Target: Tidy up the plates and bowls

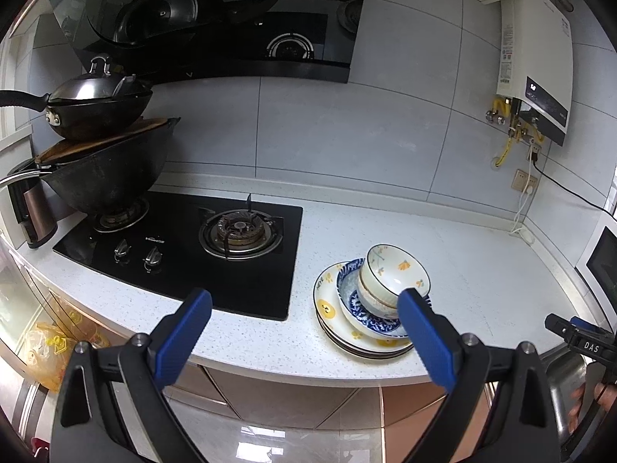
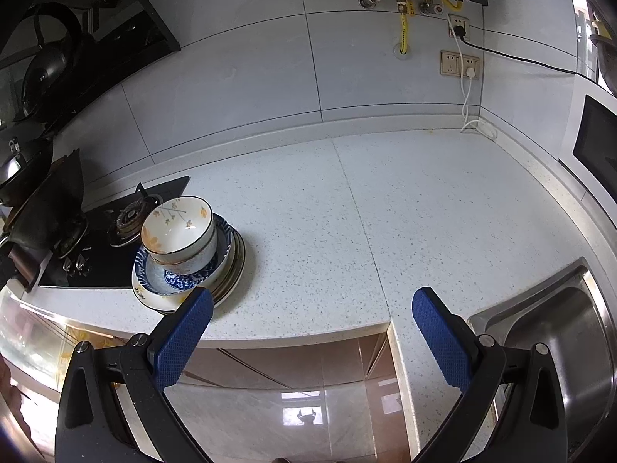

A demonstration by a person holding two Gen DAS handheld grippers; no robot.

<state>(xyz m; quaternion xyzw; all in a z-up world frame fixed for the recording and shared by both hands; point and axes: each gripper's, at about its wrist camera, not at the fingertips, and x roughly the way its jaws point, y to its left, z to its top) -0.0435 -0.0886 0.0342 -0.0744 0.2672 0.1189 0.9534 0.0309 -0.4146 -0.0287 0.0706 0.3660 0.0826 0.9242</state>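
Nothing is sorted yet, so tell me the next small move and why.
Probably bring the open right gripper forward and left to the top bowl. It sits highest on the plates, and both grippers are empty.

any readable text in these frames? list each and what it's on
"DAS" – white letters on the right gripper.
"HOYE" (uncertain) – rim of the yellow-flowered plate.
Brand script on the gas hob – too blurred to read.
Print on the water heater and its display – too small to read.
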